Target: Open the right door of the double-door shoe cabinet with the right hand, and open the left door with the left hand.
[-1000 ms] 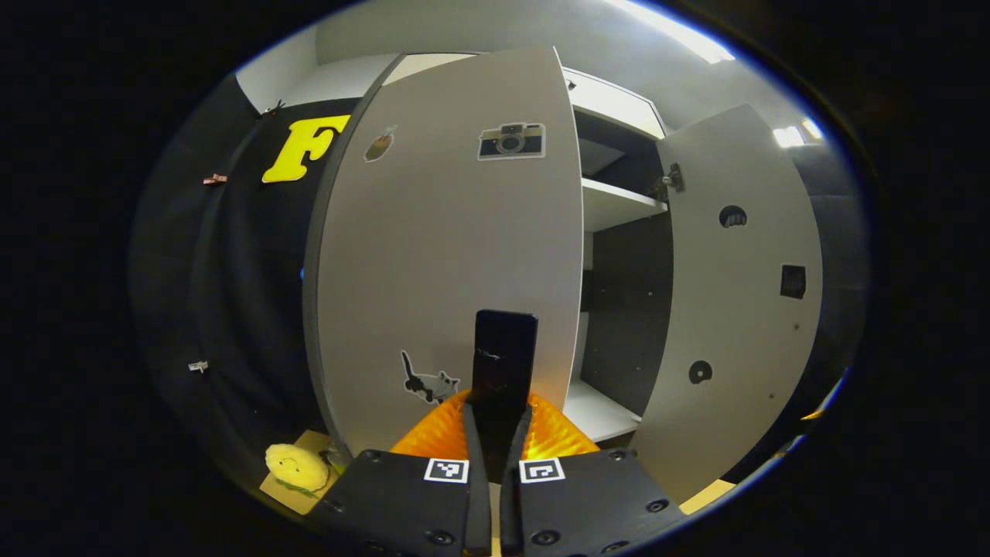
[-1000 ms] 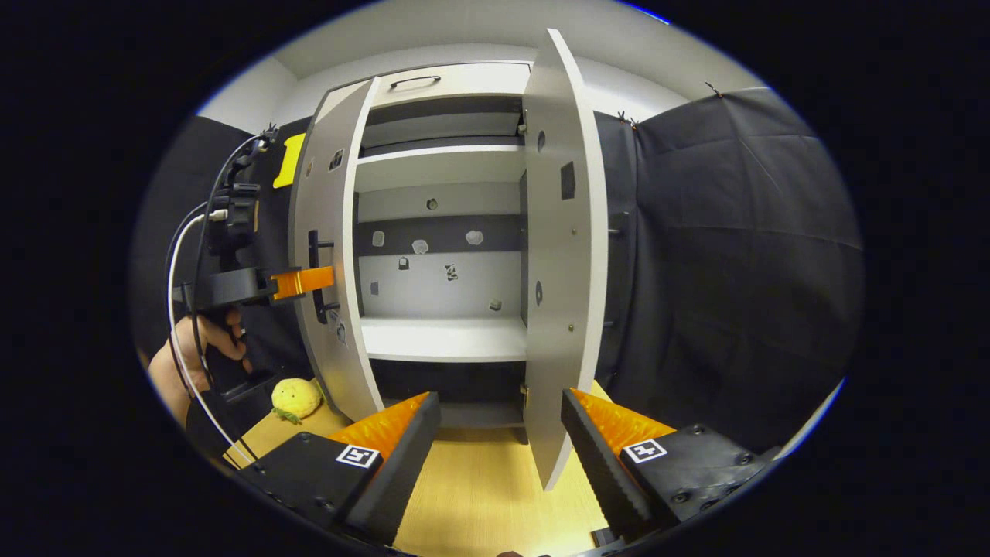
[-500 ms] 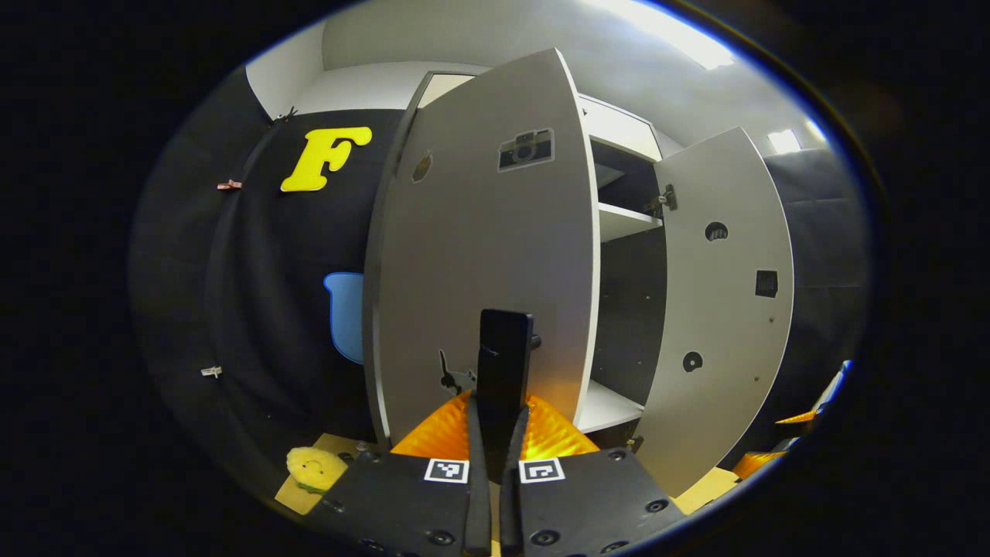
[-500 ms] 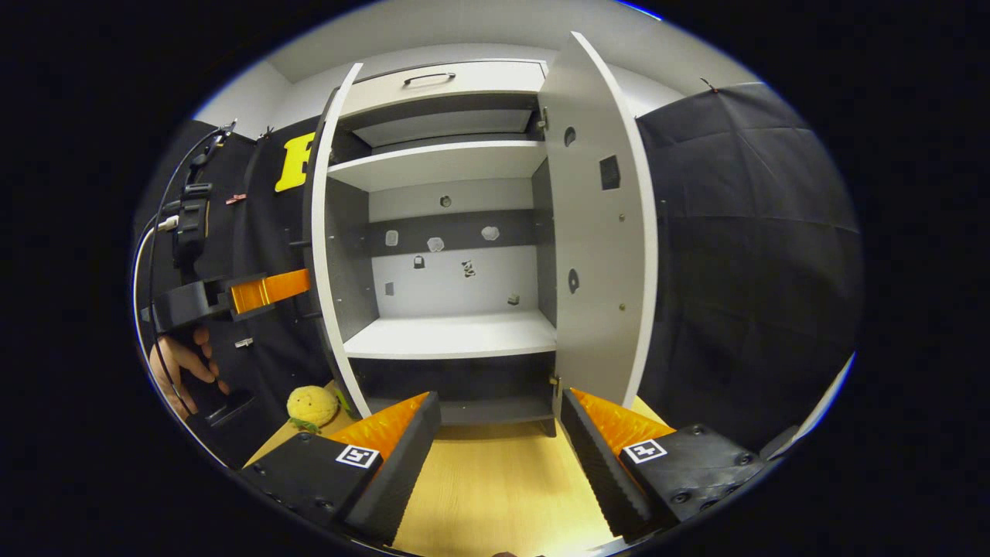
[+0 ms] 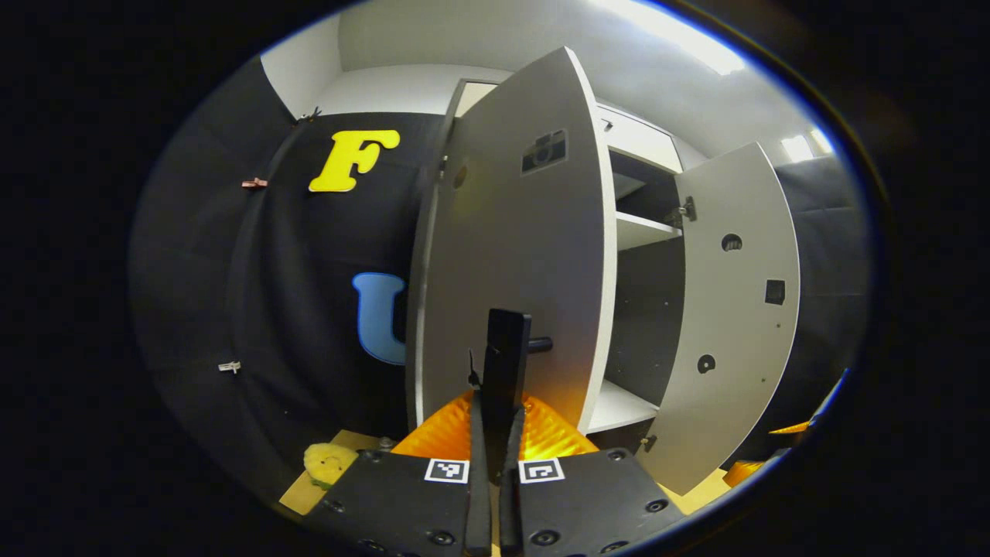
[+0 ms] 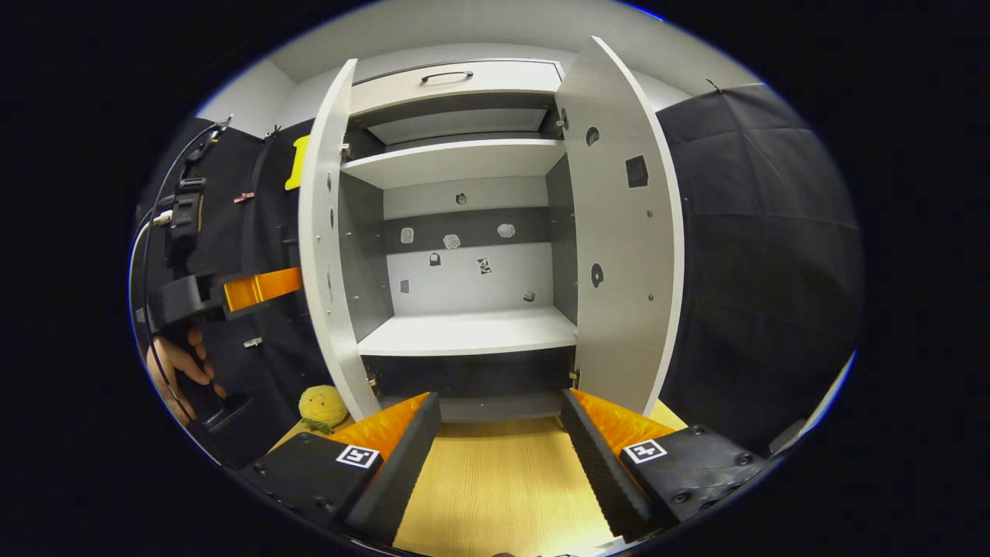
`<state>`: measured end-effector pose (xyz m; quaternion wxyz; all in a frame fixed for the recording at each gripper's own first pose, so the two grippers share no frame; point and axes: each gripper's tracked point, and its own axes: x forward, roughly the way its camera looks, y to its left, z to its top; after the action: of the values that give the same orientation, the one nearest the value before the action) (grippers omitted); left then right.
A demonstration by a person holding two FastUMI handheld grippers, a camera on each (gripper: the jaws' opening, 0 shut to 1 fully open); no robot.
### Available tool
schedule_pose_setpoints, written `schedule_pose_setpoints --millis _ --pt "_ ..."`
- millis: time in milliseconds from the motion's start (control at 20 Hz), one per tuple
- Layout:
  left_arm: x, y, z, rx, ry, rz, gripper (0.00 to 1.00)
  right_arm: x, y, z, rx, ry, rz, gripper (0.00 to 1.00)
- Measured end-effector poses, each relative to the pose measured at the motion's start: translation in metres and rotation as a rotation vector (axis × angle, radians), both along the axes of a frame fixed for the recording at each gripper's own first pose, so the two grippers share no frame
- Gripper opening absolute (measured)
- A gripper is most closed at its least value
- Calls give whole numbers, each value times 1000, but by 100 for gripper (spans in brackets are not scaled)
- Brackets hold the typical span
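The shoe cabinet (image 6: 464,333) stands with both doors swung out. My left gripper (image 5: 495,406) is shut on the black bar handle (image 5: 506,348) on the outer face of the left door (image 5: 518,247). In the right gripper view the left door (image 6: 321,255) shows edge-on, and the left gripper (image 6: 259,288) reaches in behind it, held by a hand (image 6: 178,363). The right door (image 6: 626,232) shows its inner face, apart from any gripper. My right gripper (image 6: 499,429) hangs open, low before the cabinet's middle, holding nothing.
A yellow plush toy (image 6: 323,404) lies on the wooden floor (image 6: 495,487) at the foot of the left door. Inside are white shelves (image 6: 456,158), bare but for small stickers on the back wall. A drawer with a handle (image 6: 452,75) tops the cabinet. Black cloth walls flank it.
The left door has swung further out with my left gripper on its handle. The right gripper stays open, and its view has turned to face the cabinet's inside squarely.
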<state>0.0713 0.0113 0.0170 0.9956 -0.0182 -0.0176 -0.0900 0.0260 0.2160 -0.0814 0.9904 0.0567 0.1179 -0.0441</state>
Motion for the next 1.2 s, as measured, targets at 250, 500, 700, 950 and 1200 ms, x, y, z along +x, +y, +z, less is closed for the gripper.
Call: schedule_pose_setpoints --millis 250,500,700,950,1200 --pt "-2 58 3 -1 -8 63 8 -1 10 -1 16 11 -3 99" --pt "4 96 4 -47 42 71 5 2 15 11 14 -13 -10 99" --pt "-7 100 2 -24 45 80 5 2 9 19 -16 -7 -25 99" --pt "-33 100 2 -51 65 110 5 -1 -12 36 -33 -36 -34 98" --pt "-88 86 19 -35 42 174 5 -13 -43 58 -12 -88 -20 99"
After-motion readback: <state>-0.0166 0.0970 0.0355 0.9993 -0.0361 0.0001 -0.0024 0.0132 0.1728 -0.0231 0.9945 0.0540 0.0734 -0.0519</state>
